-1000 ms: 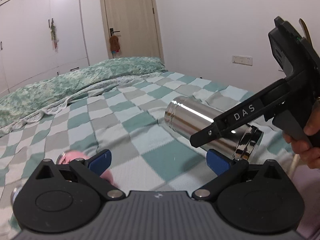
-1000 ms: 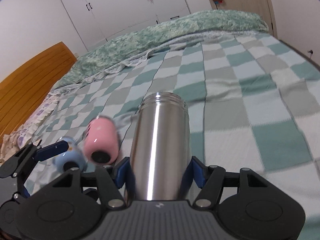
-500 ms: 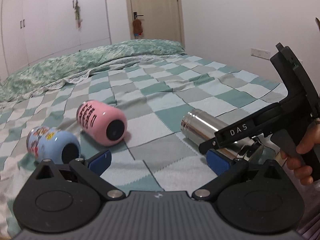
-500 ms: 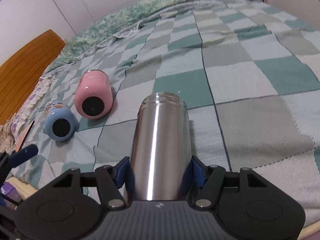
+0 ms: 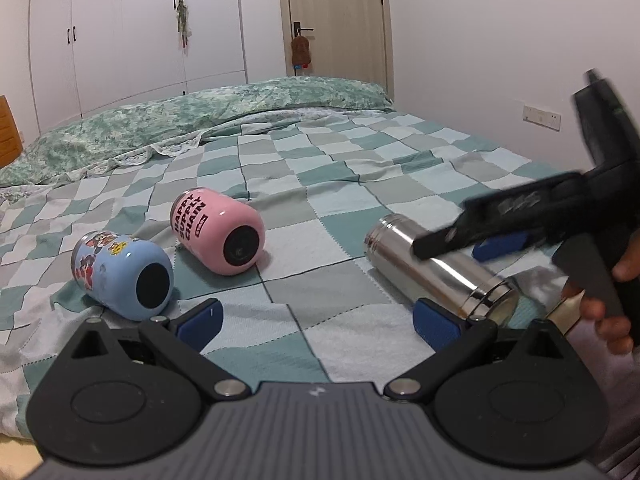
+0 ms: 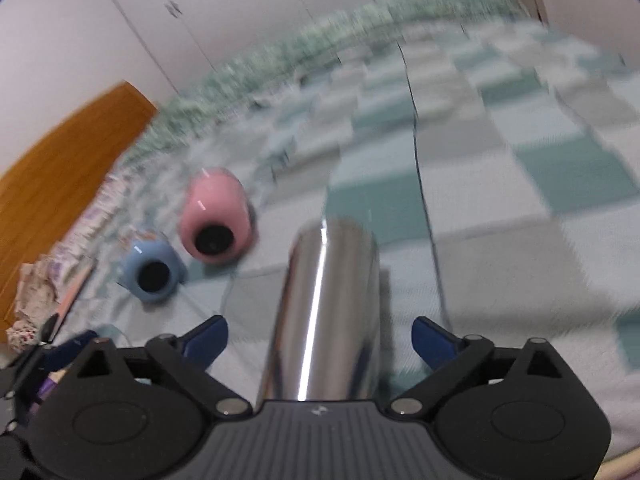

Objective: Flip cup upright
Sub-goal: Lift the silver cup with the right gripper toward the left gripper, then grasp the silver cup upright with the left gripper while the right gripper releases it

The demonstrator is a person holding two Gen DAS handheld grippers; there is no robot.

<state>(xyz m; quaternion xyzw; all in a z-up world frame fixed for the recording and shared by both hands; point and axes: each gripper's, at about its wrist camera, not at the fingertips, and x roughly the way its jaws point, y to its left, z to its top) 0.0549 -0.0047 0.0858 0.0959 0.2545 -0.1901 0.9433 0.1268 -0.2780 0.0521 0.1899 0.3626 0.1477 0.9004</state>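
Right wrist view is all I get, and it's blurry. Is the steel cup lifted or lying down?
Observer: The left wrist view shows the steel cup lying on its side on the blanket.
Operator: Any writing on the pink cup?
Observer: Yes, its side reads "HAPPY SUPPLY CHAIN".
Operator: And the blue cup?
Observer: It has cartoon pictures on its side.

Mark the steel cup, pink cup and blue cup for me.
Shiny steel cylindrical cup (image 5: 436, 264), left wrist view, mid-body.
Pink lettered cup (image 5: 218, 236), left wrist view, side wall.
Light blue cartoon-print cup (image 5: 116, 272), left wrist view, side wall.
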